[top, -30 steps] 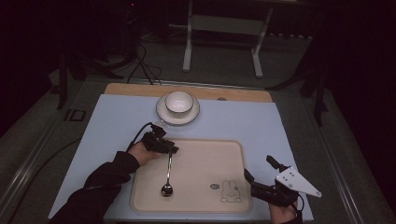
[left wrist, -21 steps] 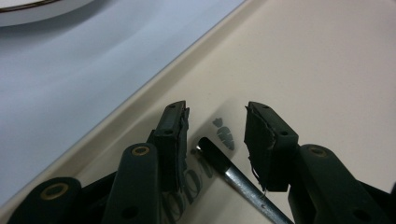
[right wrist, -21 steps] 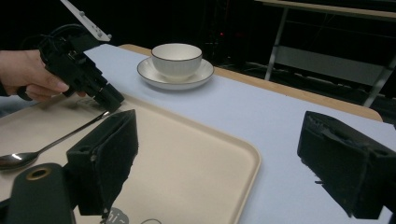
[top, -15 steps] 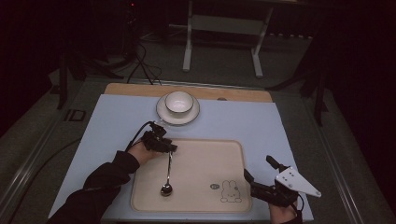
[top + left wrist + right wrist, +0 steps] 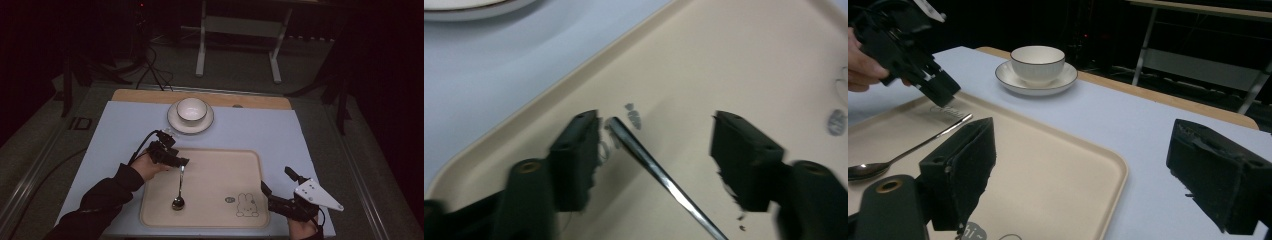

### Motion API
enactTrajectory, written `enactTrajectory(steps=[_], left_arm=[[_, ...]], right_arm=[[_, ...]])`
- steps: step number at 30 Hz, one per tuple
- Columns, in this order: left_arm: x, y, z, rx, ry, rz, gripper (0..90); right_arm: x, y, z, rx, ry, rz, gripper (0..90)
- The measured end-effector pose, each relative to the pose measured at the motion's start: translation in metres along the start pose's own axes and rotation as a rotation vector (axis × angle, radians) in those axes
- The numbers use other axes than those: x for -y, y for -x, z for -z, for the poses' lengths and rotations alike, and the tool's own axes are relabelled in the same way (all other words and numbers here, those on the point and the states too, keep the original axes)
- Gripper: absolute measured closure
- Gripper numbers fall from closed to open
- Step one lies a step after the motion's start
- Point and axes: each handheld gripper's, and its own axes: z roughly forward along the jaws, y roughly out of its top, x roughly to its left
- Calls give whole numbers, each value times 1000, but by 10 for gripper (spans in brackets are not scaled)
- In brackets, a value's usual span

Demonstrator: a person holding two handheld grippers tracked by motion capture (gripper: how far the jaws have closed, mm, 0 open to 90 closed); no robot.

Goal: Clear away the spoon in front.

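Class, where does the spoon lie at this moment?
In the high view the spoon lies on the left half of the beige tray, its bowl toward the person and its handle tip between the open left tongs.

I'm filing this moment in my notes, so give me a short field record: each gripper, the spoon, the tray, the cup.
left gripper: open, jaws have just been opening, spoon handle between them unpressed
right gripper: open, nothing between jaws
spoon: lying on tray
tray: beige, on blue mat
cup: on saucer, beyond tray
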Motion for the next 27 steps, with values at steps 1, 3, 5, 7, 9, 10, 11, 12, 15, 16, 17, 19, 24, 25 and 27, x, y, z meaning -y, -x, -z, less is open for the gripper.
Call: enactTrajectory(steps=[1,3,5,7,9,10,11,12,15,16,17,19,24,25,27], left_arm=[[2,0,5,22,7,-21,227],[4,2,7,35,22,-28,215],[7,4,11,54,41,-48,136],[9,8,15,68,57,-53,107],[12,10,19,78,88,-49,0],[13,11,21,73,98,-50,0],[14,11,24,71,114,-45,0],[15,11,26,69,128,-39,0],[22,11,35,41,191,-30,0],[22,11,35,41,191,-30,0],[24,12,36,30,195,-39,0],[26,15,38,23,209,-50,0],[33,21,42,20,234,-64,0],[35,23,43,19,242,-68,0],[39,25,46,16,257,-73,0]], right_arm=[[0,0,0,1,-1,-1,123],[0,0,0,1,-2,-2,123],[0,-1,-1,0,-5,-1,123],[0,-1,-1,-1,-5,-1,123],[0,-1,-2,-3,-6,-2,123],[1,-1,-2,-4,-7,-2,123],[1,-1,-3,-5,-8,-1,123],[1,-1,-3,-5,-8,-1,123],[1,-1,-3,-5,-9,-3,123],[1,-1,-3,-6,-10,-2,123],[1,0,-3,-7,-12,-4,123],[1,0,-3,-6,-14,-5,123],[1,-2,-3,-7,-15,-4,123],[1,-2,-3,-8,-15,-3,123],[1,-2,-3,-7,-15,-3,123]])
